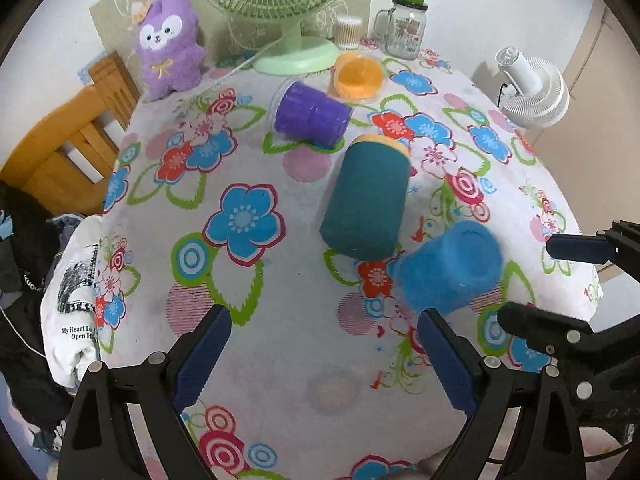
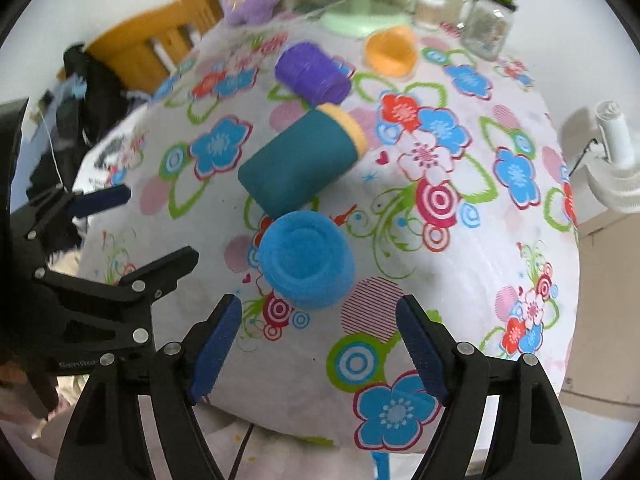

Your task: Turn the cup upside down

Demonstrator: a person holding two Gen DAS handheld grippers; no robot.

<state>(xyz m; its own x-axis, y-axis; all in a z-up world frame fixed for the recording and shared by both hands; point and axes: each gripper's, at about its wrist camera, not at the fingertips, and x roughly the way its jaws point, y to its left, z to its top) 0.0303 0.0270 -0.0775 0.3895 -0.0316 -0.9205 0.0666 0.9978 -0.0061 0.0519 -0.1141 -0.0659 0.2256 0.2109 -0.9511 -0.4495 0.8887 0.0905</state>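
A light blue cup (image 1: pixel 450 266) (image 2: pixel 306 258) stands upside down, base up, on the flowered tablecloth (image 1: pixel 280 360), near the front. A teal cup with a yellow rim (image 1: pixel 366 198) (image 2: pixel 300 160) lies on its side just behind it. A purple cup (image 1: pixel 310 114) (image 2: pixel 312 72) lies on its side farther back, and an orange cup (image 1: pixel 358 74) (image 2: pixel 392 51) lies behind that. My left gripper (image 1: pixel 324 344) is open and empty, left of the blue cup. My right gripper (image 2: pixel 320 334) is open and empty, just in front of the blue cup, apart from it.
A green fan (image 1: pixel 280 8), a purple plush toy (image 1: pixel 170 42), a glass jar with a green lid (image 1: pixel 408 24) and a tub of cotton swabs (image 1: pixel 348 32) line the table's back. A small white fan (image 1: pixel 532 86) stands right. A wooden chair (image 1: pixel 68 136) is left.
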